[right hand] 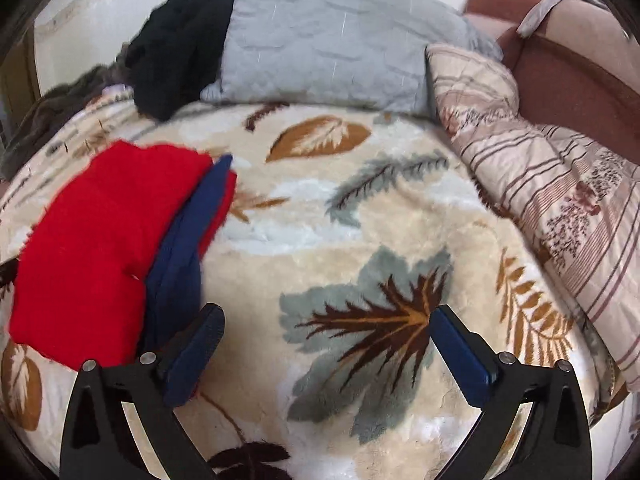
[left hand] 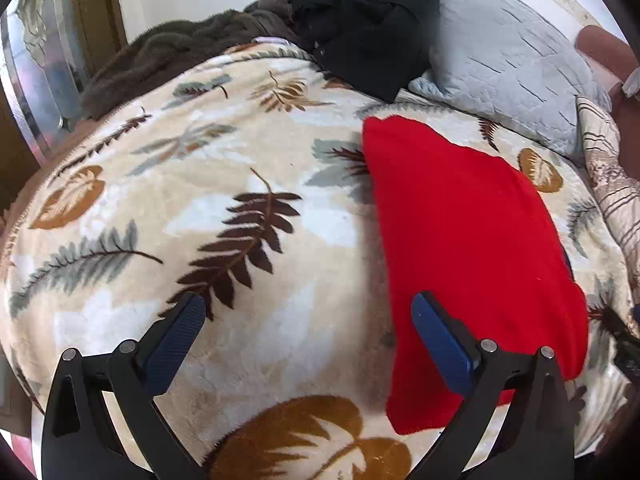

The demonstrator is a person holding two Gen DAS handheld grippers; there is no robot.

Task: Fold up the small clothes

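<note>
Hovering over the bed, both grippers stand spread wide with nothing between their blue pads. The left gripper (left hand: 308, 312) hangs above the leaf-print blanket (left hand: 248, 152), its right finger over the near edge of the folded red garment (left hand: 472, 240). The right gripper (right hand: 328, 324) is above bare blanket, the red garment lying just to its left with a navy blue cloth (right hand: 188, 248) tucked in along that side. Farther back a grey pillow (right hand: 320, 48) rests at the head of the bed, a heap of black clothing (left hand: 360, 20) beside it, and a striped quilt (right hand: 552, 184) bunches at the right.
</note>
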